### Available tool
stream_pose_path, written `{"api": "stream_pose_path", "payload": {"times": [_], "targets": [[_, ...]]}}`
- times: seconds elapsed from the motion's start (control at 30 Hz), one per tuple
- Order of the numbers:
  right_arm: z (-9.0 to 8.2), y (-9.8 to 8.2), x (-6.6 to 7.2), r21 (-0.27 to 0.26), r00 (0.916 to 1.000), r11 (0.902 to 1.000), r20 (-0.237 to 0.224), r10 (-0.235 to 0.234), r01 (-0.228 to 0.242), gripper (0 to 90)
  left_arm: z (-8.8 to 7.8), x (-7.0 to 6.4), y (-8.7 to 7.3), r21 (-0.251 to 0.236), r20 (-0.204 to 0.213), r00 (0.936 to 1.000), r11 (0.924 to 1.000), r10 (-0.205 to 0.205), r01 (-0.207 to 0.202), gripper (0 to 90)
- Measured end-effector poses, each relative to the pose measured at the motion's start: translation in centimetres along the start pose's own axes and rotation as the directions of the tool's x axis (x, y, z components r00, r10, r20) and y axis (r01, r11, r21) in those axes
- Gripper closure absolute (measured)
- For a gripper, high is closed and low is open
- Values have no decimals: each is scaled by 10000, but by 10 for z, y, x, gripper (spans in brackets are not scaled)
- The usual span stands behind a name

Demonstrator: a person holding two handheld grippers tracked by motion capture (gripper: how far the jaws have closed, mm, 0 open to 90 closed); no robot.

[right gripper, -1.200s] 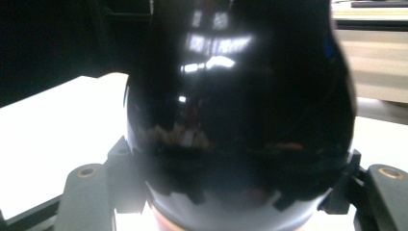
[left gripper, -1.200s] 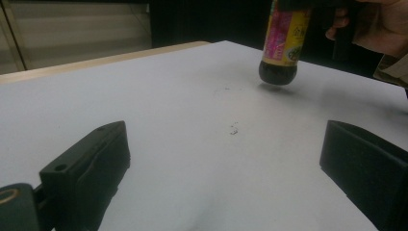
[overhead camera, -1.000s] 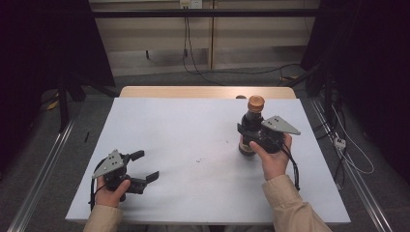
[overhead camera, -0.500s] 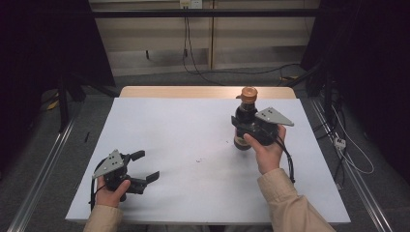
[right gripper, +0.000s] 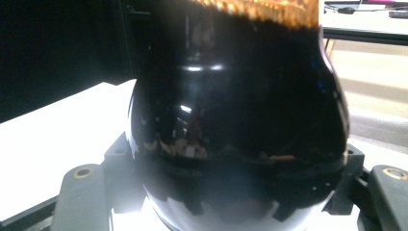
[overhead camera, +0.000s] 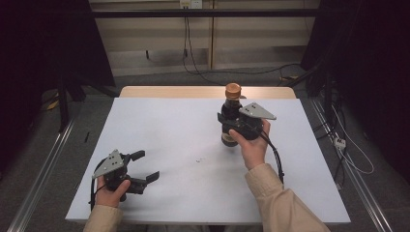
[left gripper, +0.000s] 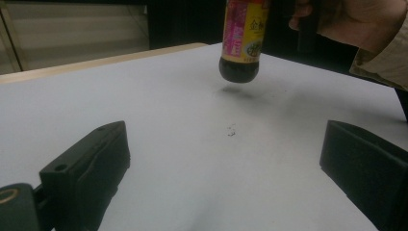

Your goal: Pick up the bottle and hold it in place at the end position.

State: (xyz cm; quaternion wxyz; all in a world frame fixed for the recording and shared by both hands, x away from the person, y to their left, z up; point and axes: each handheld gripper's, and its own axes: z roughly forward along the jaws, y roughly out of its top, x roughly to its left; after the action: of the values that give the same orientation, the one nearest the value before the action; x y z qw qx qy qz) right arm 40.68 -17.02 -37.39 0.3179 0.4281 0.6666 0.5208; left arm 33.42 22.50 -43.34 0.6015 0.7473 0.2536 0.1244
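We see the right hand-held gripper (overhead camera: 231,126) pinching a bottle (overhead camera: 231,108) of dark liquid, orange cap on, upright and lifted just clear of the white worktop (overhead camera: 183,130), far right side. Left hand-held gripper (overhead camera: 143,166) rests near-left, jaws spread, nothing between them.

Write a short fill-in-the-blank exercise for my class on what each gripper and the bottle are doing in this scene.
1. The right gripper is shut on a dark ____.
2. The bottle hangs ____ the white table, not touching it.
3. The bottle's cap is ____ in colour.
4. The left gripper has its jaws ____.

Missing words: bottle; above; orange; open
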Motion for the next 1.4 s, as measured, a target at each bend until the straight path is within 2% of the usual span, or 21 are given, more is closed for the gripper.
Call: {"api": "stream_pose_path", "payload": {"times": [0.6,1.13,1.4], "targets": [[26,-6,20,149,9991,9999,-403,94,-88,281,0,0,0,34,16,10000,10000,26,-26,33],[42,-12,37,39,9969,9999,-765,161,-158,280,0,1,0,-4,10,10000,10000,-33,33,32],[49,-9,44,-62,9959,9999,-898,-92,87,279,0,1,0,-16,12,10000,10000,-26,26,32]]}}
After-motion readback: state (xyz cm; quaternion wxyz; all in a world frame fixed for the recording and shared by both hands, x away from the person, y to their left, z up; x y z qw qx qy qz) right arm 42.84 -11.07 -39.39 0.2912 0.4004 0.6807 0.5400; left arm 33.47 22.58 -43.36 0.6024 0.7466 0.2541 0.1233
